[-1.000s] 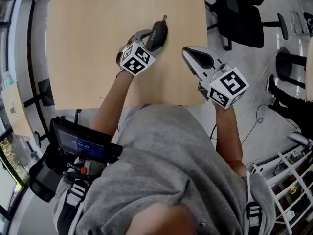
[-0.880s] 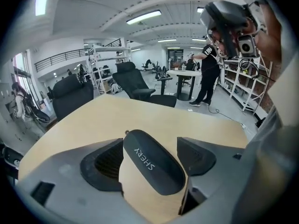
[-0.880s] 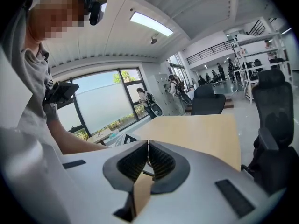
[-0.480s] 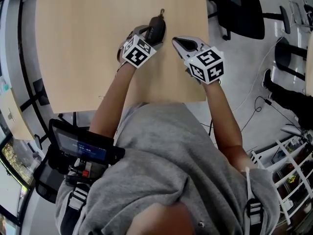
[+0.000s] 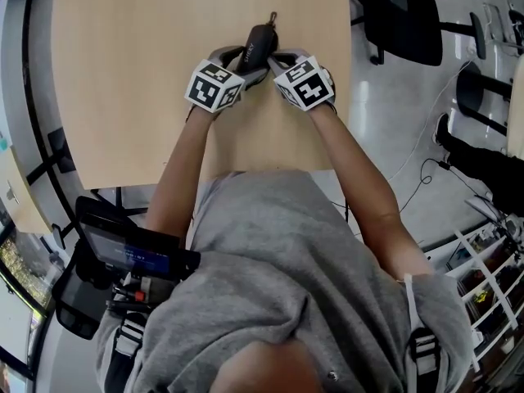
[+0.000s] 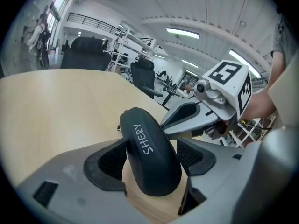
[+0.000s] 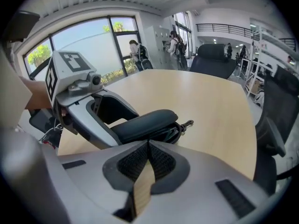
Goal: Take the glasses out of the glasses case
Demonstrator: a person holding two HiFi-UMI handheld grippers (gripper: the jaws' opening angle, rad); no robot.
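Observation:
A black zipped glasses case [image 5: 258, 41] lies on the pale wooden table [image 5: 131, 72], its zip pull [image 5: 273, 15] pointing away from me. My left gripper [image 5: 242, 62] stands open with its jaws on either side of the case's near end [image 6: 149, 153]; a gap shows at the right pad [image 6: 192, 154]. The right gripper [image 5: 281, 59] is shut, its pads [image 7: 159, 161] pressed together on nothing, just short of the case's right side [image 7: 145, 123]. In the right gripper view a slit along the zip shows something dark green inside. The glasses themselves are hidden.
The table's near edge [image 5: 246, 173] runs just in front of my body, and its right edge is close beside the right gripper. Black office chairs [image 5: 401, 23] stand on the floor to the right. A black device [image 5: 131, 252] hangs at my left hip.
The right gripper has dropped from above the table's right corner down to the case's right side. The left gripper has rolled and its jaws have widened around the case.

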